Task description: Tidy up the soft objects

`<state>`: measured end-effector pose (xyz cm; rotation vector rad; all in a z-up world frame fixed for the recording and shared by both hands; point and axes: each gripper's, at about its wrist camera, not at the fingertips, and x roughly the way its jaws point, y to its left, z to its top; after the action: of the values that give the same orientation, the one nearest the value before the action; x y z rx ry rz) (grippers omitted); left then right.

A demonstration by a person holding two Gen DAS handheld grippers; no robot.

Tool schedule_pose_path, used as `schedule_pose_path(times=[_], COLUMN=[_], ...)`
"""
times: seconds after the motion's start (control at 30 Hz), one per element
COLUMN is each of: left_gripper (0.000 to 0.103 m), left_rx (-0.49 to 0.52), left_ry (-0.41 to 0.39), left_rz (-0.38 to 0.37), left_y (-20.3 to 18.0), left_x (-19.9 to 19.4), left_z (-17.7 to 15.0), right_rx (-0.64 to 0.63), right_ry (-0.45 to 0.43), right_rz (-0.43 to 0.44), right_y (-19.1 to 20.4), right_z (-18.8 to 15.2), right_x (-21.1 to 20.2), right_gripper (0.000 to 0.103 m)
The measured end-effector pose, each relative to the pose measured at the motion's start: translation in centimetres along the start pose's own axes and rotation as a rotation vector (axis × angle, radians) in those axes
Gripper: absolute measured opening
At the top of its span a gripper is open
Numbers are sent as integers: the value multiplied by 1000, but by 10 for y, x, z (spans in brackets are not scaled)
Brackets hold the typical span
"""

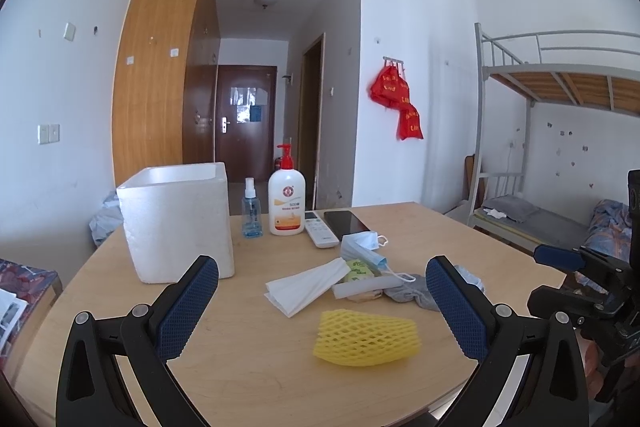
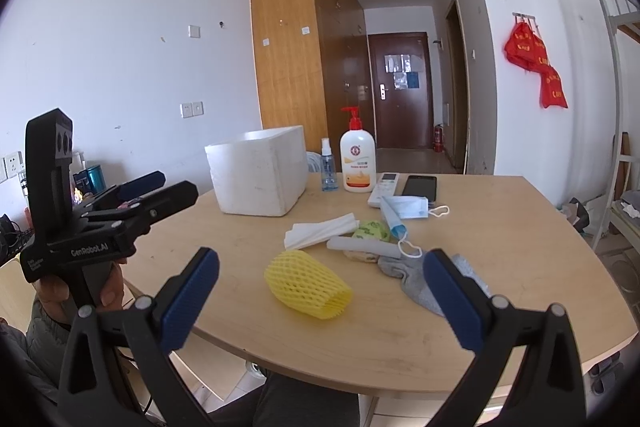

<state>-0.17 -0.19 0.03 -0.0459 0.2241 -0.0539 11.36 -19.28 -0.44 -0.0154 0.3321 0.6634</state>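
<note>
- On the desk, largest first, one white foam box stands open-topped at the far left, likely the bin for the soft things.
- Near the front edge lies one yellow foam net sleeve, on its side and untouched.
- Behind it sits a loose cluster: one folded white cloth, one grey sock, one white foam strip and one small green packet, with two blue face masks partly overlapping at its far edge.
- Further back stand one lotion pump bottle and one small spray bottle, with one remote and one phone lying flat beside them.
- Both tools hover short of the pile, so I judge sorting has not begun: the left claw is spread wide and empty, and the right claw is equally spread, framing the yellow sleeve.
- Next move, I'd guess: lower over the sleeve, pinch gently, carry it to the box.
</note>
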Motion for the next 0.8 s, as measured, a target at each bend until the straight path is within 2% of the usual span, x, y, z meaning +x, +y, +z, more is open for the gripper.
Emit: schedule_pose_path(times=[0.8], left_gripper=[103], left_rx=[8], left_ry=[7], left_rz=[5], left_y=[-1], left_x=[4], left_z=[-1], right_rx=[14], right_ry=[5], right_rz=[-2], right_y=[-4], right_z=[1], right_x=[-1], right_gripper=[103])
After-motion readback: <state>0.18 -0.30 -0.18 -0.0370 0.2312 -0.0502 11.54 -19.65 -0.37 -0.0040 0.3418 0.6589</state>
